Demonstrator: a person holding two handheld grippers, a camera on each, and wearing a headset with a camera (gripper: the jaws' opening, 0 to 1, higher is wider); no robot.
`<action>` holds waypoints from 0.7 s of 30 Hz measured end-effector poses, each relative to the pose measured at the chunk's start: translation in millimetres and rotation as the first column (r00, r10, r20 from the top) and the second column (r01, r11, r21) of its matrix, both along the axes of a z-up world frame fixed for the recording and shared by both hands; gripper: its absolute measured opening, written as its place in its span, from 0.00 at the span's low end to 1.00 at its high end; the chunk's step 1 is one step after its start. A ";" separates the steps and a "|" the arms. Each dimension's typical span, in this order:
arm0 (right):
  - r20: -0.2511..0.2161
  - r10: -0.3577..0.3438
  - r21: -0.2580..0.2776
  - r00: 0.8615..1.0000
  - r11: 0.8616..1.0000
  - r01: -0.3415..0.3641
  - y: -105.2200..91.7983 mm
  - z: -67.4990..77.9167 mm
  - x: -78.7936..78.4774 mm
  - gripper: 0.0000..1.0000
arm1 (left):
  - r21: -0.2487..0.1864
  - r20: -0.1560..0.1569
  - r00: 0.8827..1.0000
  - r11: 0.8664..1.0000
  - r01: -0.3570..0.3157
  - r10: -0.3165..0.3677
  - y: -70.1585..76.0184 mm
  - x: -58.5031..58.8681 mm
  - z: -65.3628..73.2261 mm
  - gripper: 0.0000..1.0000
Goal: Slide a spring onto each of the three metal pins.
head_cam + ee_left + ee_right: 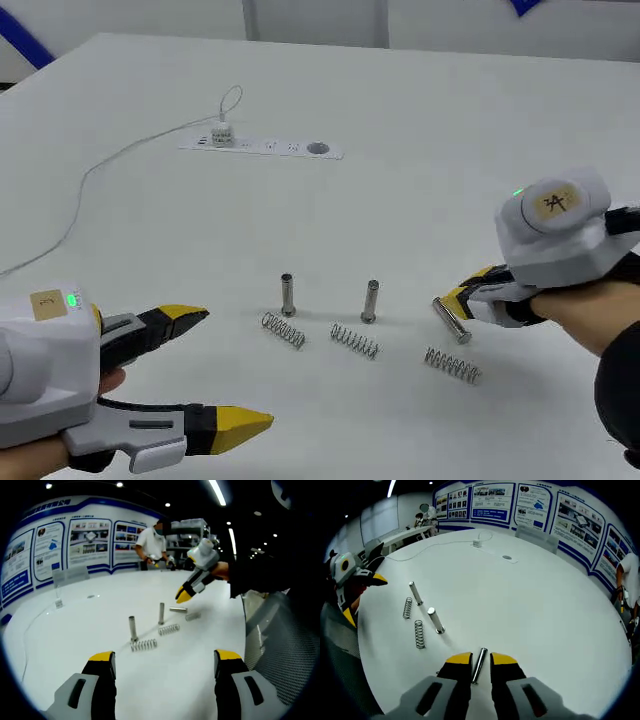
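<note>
Two metal pins stand upright on the white table, a left pin (287, 294) and a middle pin (371, 300). A third pin (451, 320) lies on the table to their right. Three springs lie in front of them: a left spring (283, 330), a middle spring (354, 341) and a right spring (452, 365). My right gripper (455, 298) hovers just over the lying pin (479, 664), which shows through the narrow gap between its jaws without filling it. My left gripper (238, 368) is wide open and empty, near the table's front left, short of the left pin (132, 628).
A white power strip (262, 146) with a plugged-in cable (100, 165) lies at the back of the table (450, 150). A person (150, 544) stands beyond the far side, with blue display boards (90, 537) on the wall behind.
</note>
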State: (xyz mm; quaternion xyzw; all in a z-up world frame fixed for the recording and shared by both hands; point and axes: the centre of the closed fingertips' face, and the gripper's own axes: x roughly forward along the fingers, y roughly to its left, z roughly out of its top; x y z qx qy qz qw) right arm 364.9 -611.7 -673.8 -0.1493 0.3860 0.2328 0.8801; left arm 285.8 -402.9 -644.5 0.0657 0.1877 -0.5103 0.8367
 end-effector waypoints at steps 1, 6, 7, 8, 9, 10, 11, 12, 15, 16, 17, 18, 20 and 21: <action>-0.012 -0.006 -0.002 1.000 1.000 0.006 0.5 -2.9 1.4 0.15 | -0.001 -0.001 1.000 1.000 0.000 0.000 0.0 0.0 -0.2 0.82; -0.061 -0.028 -0.007 0.998 1.000 0.028 1.6 -12.9 5.2 0.13 | -0.008 -0.005 1.000 1.000 0.000 0.000 -0.1 0.0 -0.6 0.82; -0.068 -0.032 -0.008 0.997 0.999 0.032 1.5 -14.4 6.1 0.13 | -0.009 -0.006 1.000 1.000 -0.001 0.000 -0.1 0.2 -0.5 0.82; -0.076 -0.037 -0.010 0.996 0.999 0.036 1.2 -16.3 7.0 0.13 | -0.010 -0.006 1.000 1.000 -0.001 0.001 0.0 0.2 -0.5 0.82; -0.084 -0.041 -0.013 0.996 0.999 0.040 0.8 -17.9 7.5 0.13 | -0.011 -0.007 1.000 1.000 -0.001 0.001 -0.1 0.1 -0.4 0.82; -0.092 -0.044 -0.015 0.995 0.999 0.042 0.6 -19.9 8.6 0.12 | -0.013 -0.008 1.000 1.000 -0.002 0.002 -0.1 0.1 -0.5 0.82; -0.098 -0.044 -0.016 0.994 0.999 0.043 0.7 -21.1 9.2 0.12 | -0.013 -0.008 1.000 1.000 -0.002 0.002 -0.1 0.1 -0.7 0.82; -0.106 -0.044 -0.018 0.993 0.999 0.043 0.8 -22.4 9.2 0.11 | -0.013 -0.008 1.000 1.000 -0.002 0.002 -0.1 0.1 -0.8 0.82; -0.135 -0.057 -0.031 0.989 0.998 0.053 -1.7 -26.6 8.7 0.09 | -0.014 -0.011 1.000 1.000 -0.002 0.002 -0.3 0.1 -1.5 0.82; -0.132 -0.057 -0.027 0.990 0.998 0.054 -2.0 -26.7 11.0 0.10 | -0.014 -0.011 1.000 1.000 -0.002 0.002 -0.3 0.1 -1.7 0.82; -0.134 -0.058 -0.026 0.989 0.998 0.055 -2.4 -26.8 11.6 0.10 | -0.015 -0.012 1.000 1.000 -0.002 0.002 -0.3 0.2 -1.6 0.82; -0.137 -0.058 -0.027 0.989 0.998 0.055 -3.2 -28.1 12.8 0.10 | -0.016 -0.012 1.000 1.000 -0.002 0.002 -0.3 0.3 -1.5 0.81; -0.145 -0.056 -0.036 0.988 0.998 0.052 -4.5 -30.5 13.1 0.10 | -0.017 -0.012 1.000 1.000 -0.003 0.003 -0.2 0.5 -1.4 0.81; -0.150 -0.054 -0.046 0.987 0.998 0.047 -5.4 -32.5 12.7 0.10 | -0.018 -0.013 1.000 1.000 -0.004 0.003 -0.3 0.4 -1.2 0.81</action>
